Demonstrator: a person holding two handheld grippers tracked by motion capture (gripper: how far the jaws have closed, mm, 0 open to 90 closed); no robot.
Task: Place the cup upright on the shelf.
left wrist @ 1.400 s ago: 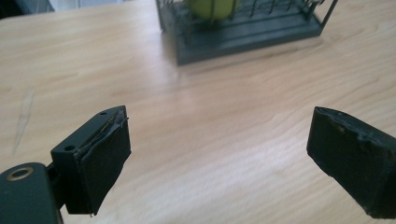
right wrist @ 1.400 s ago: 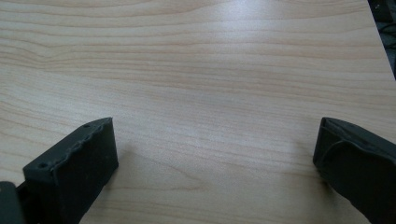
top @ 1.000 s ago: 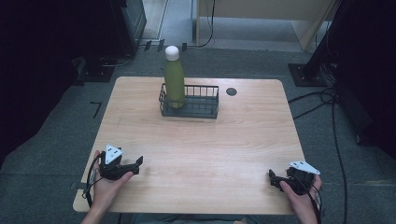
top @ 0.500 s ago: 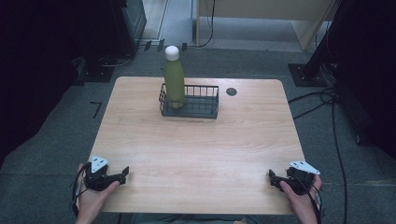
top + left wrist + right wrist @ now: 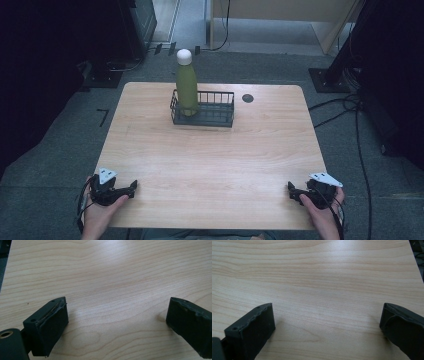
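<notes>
Bottle (image 5: 186,81): upright in basket (image 5: 214,112), well ahead of both jaws — likely rigid, smooth, top-heavy; best gripped mid-body.
Left gripper (image 5: 117,315): jaws wide, empty.
Right gripper (image 5: 328,318): jaws wide, empty.

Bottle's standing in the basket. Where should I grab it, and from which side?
Probably grip the bottle on its green body above the basket rim, coming in level from the near side. It stands upright at the basket's left end, and wire walls block its lower part.
</notes>
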